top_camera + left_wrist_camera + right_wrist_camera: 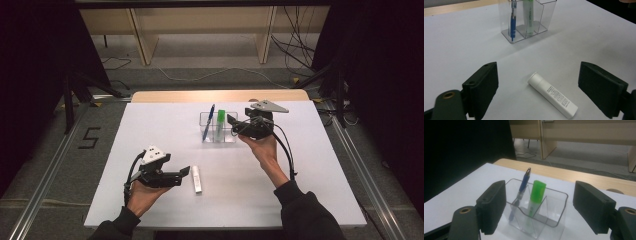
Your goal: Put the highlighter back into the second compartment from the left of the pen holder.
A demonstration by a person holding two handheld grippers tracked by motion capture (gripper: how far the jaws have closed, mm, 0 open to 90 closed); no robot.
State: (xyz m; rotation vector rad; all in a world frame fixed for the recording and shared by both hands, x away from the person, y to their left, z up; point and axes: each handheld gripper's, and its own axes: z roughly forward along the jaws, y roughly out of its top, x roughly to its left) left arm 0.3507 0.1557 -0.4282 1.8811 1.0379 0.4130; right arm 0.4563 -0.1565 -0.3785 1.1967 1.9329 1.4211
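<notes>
My left gripper (537, 95) stands wide open around the white tube (552, 95) lying low in the frame; I should lower squarely and close mid-body. My right gripper (539, 207), probably empty, gapes near the clear organizer (560, 213).

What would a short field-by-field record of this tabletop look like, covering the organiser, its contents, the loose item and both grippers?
surface: white table
organiser: clear plastic organiser, three compartments, upright near the table's far edge
blue pen: leaning in an end compartment
green highlighter: upright in the middle compartment, cap up
third compartment: empty
white tube: lying flat on the table, apart from the organiser
left gripper: open, jaws either side of the white tube, not touching it
right gripper: open, beside the organiser, holding nothing
</notes>
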